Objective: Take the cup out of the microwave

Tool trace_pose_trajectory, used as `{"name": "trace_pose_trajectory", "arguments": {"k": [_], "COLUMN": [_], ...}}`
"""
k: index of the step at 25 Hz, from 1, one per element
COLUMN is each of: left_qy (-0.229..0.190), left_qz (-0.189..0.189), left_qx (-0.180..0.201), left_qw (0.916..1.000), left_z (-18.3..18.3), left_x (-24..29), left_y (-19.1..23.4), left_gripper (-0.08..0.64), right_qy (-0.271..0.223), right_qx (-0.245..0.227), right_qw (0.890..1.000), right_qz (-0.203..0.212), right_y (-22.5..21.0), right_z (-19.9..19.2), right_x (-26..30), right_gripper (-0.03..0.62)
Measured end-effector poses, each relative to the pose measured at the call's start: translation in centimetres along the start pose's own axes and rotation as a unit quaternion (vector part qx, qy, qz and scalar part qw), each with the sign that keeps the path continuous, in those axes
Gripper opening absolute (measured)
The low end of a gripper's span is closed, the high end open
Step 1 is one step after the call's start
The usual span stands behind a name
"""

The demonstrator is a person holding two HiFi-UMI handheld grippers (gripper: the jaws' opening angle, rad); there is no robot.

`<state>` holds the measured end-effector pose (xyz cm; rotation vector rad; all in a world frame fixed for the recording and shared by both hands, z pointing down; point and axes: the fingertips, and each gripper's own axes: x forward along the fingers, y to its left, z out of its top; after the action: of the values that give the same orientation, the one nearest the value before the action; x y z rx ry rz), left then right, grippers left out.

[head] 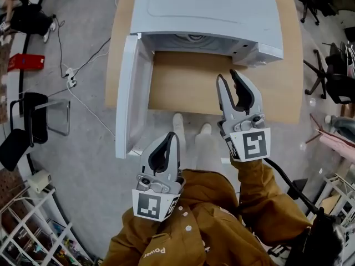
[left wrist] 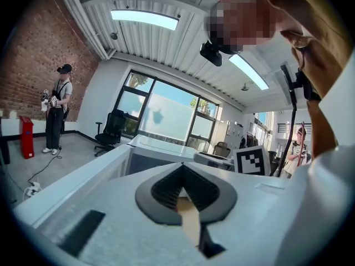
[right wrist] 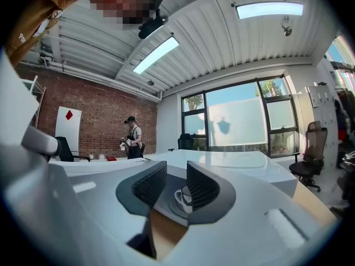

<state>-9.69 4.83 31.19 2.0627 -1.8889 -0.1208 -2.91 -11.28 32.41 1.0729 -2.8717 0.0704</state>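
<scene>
only legible print was "power" on brown jacket. left gripper jaws were together, empty. right gripper jaws stood partly apart, cup beyond them inside open microwave.

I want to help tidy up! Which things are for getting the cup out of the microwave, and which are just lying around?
For the job:
cup, inside the microwave
open door
right gripper, jaws apart
left gripper, jaws together

Just lying about:
red box
black chair
cable on the floor
white rack
</scene>
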Motion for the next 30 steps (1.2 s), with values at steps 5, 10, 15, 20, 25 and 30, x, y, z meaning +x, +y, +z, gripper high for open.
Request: {"name": "trace_pose_trajectory", "arguments": {"k": [5, 10, 15, 20, 25, 30], "left_qy": [-0.007, -0.006, -0.009, 0.001, 0.0, 0.0], "left_qz": [0.019, 0.032, 0.05, 0.051, 0.056, 0.058], "left_qx": [0.005, 0.011, -0.01, -0.017, -0.021, -0.016], "left_qw": [0.9998, 0.9994, 0.9987, 0.9985, 0.9982, 0.9982], "left_z": [-2.3, -4.2, -5.1, -7.0, -7.9, -8.2], "left_x": [2.5, 5.1, 6.9, 7.5, 7.9, 7.7], "left_y": [3.3, 5.6, 6.9, 7.4, 7.8, 7.7], "left_gripper": [0.005, 0.005, 0.005, 0.005, 0.005, 0.005], "right_qy": [0.009, 0.012, 0.012, 0.023, 0.024, 0.037], "right_qx": [-0.012, -0.011, -0.016, -0.02, -0.02, -0.038], "right_qw": [1.0, 1.0, 1.0, 0.999, 0.999, 0.999], "right_qz": [-0.004, -0.006, -0.011, -0.013, -0.01, -0.007], "right_y": [-0.2, -0.9, -2.4, -3.6, -3.9, -4.1], "right_z": [-2.7, -5.3, -8.3, -11.1, -13.2, -15.7], "right_x": [4.0, 6.9, 9.9, 12.4, 14.7, 17.0], "right_gripper": [0.135, 0.163, 0.205, 0.261, 0.307, 0.358]}}
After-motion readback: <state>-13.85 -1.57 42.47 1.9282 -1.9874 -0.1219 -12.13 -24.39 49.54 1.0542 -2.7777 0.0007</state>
